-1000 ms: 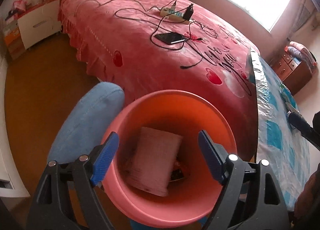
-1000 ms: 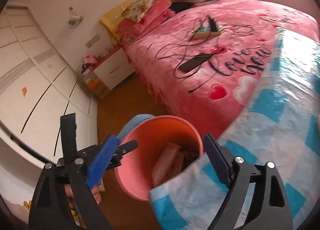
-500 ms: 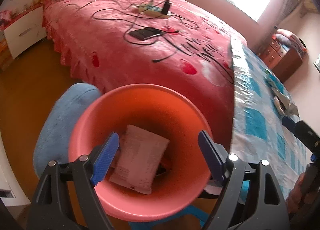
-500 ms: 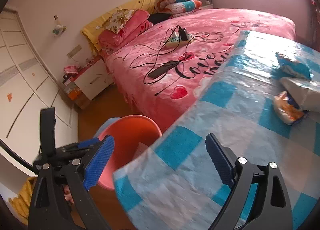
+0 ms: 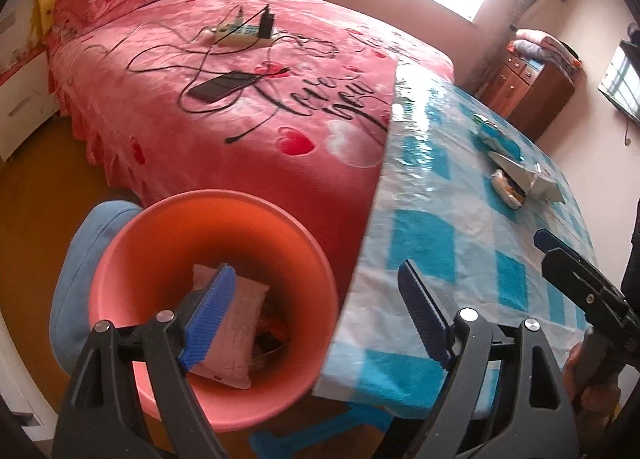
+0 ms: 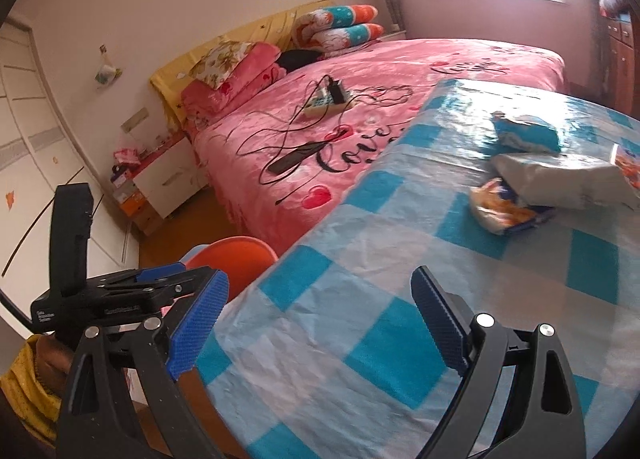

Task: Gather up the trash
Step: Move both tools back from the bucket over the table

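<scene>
Readable text: bedspread carried black script, "Love" clear in the right wrist view, the next word cut off by the table edge. White lettering on the body of the left gripper was too blurred to read. No brand legible on any wrapper.

Left gripper: jaws spread, nothing between them, ribbed blue pads, black plastic frame with silver rivets. It hung over the rim of the bin and the table's near edge. Right gripper: jaws had just been opening wider, now spread, empty, above the tablecloth.

Trash still on the table, all at its far end:
- crumpled blue-and-white wrapper, furthest back
- silver foil pouch, lying flat, printed end at the right
- small crinkled orange-white packet, touching the pouch's near side

Trash already in the bin: a pale, flat, pillow-shaped packet leaning on the inner wall, darker scraps beside it, detail not clear.

Bin: round, smooth salmon-pink plastic, flared, standing beside a blue padded stool. Tablecloth: glossy, wrinkled plastic, blue-and-white check. Bedspread: plush pink fleece with red hearts; a power strip, black cables and a dark phone lay on it.
</scene>
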`<state>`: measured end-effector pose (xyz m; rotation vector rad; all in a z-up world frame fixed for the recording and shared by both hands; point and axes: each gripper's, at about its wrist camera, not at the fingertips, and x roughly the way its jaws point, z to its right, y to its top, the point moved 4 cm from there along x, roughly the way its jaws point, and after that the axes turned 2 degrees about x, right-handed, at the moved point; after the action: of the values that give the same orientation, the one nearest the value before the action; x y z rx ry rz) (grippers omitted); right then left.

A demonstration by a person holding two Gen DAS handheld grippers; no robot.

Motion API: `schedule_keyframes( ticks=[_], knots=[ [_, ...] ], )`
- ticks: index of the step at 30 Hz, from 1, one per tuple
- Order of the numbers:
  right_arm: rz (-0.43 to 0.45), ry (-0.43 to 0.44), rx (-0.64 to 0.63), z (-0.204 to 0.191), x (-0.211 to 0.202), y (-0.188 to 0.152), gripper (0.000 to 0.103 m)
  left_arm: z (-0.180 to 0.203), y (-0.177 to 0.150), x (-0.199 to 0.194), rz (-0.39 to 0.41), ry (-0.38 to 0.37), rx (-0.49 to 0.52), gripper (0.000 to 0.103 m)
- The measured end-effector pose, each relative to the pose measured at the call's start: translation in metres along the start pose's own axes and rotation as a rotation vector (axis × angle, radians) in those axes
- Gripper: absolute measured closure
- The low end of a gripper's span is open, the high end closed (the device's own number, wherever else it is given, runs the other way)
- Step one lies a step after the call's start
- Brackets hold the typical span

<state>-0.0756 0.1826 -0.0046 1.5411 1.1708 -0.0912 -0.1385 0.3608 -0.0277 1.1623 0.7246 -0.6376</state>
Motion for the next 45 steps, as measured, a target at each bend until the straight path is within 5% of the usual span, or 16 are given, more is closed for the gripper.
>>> schedule_keyframes(
  ticks=[34, 45],
  knots=[
    [0.137, -0.044, 0.161, 0.096, -0.073, 0.004, 0.009, 0.129, -0.005, 0.009, -0.065, -0.035, 0.213, 0.019],
    [0.201, -0.113, 0.289, 0.161, -0.104, 0.005, 0.009, 0.18, 0.006, 0.012, -0.048, -0.072, 0.296, 0.019]
  ],
)
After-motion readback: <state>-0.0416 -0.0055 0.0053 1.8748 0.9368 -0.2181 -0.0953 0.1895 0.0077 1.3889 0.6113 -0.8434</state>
